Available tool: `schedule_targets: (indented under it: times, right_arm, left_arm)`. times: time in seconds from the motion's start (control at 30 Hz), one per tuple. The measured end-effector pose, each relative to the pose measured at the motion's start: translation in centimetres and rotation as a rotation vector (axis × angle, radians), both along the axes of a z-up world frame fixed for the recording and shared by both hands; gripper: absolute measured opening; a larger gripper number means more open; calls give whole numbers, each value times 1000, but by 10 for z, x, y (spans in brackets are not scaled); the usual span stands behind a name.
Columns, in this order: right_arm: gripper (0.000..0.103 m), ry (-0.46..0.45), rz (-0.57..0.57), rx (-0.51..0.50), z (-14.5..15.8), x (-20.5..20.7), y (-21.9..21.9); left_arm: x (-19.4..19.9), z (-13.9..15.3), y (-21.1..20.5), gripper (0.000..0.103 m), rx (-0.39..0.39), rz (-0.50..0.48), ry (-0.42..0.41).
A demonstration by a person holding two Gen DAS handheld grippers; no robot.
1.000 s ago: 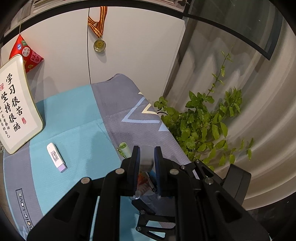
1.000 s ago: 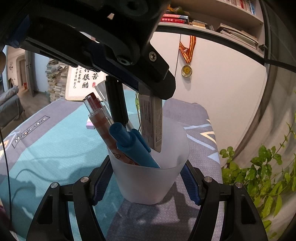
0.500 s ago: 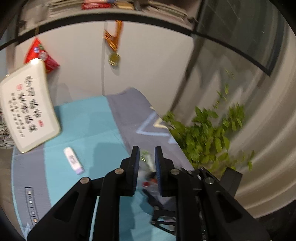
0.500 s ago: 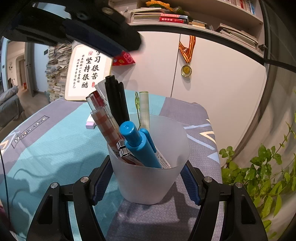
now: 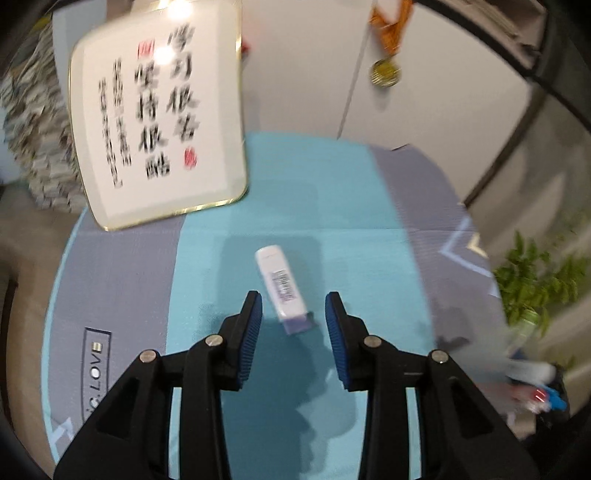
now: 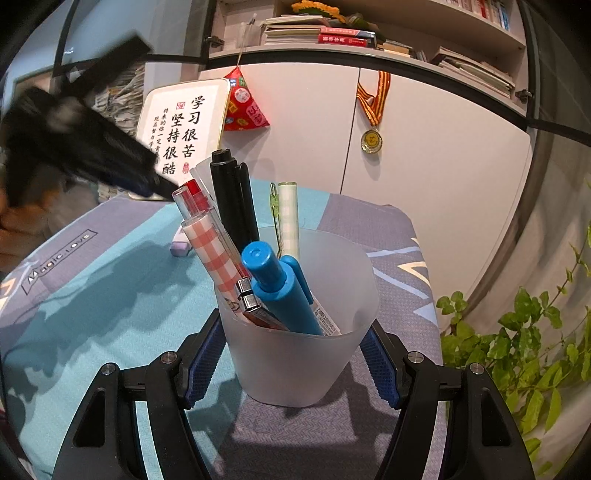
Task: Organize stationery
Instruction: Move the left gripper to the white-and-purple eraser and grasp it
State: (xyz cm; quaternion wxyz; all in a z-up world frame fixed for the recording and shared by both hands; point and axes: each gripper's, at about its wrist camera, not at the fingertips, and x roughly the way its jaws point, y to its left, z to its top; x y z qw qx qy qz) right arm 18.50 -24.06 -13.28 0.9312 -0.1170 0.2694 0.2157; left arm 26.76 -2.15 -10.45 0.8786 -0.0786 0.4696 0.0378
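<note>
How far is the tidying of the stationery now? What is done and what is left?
Done: several pens stand in the frosted cup, which the right gripper grips. In hand: the left gripper, its jaws just opened and nothing between them, hangs over the white and purple eraser. Left: that eraser lies on the blue cloth, not yet picked up.

Home study, bookshelf [image 6: 369, 33] above white cabinets [image 6: 424, 155], hanging medal [image 6: 371, 140], framed calligraphy [image 6: 184, 129]

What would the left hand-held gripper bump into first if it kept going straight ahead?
Probably the white eraser with the purple end, lying on the blue tablecloth just ahead of the open left hand-held gripper; depth is hard to judge.
</note>
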Motion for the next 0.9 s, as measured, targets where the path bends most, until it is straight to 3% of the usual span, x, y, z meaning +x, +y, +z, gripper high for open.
schedule_targets:
  times: [0.2,0.4,0.5,0.57,0.7,0.9]
  right_arm:
    - [71,0,0,0,0,0,0]
    - [71,0,0,1,0,0,0]
    - [71,0,0,1,0,0,0]
    - [71,1,0,1,0,0,0]
    - [71,2,0,1,0,0,1]
    - [71,3,0,-2,-1,1,1]
  left_arm:
    - [28,-24,2,33,-15,39,57]
    - [48,-38,-5,33,46,55,89]
    - [50,-50,1,31,33,59,126]
    - [46,-48,2,26,53,49,107]
    - [23,-44,11,25,-4,0,109]
    - [-45,-33,10,25,7,-126,85]
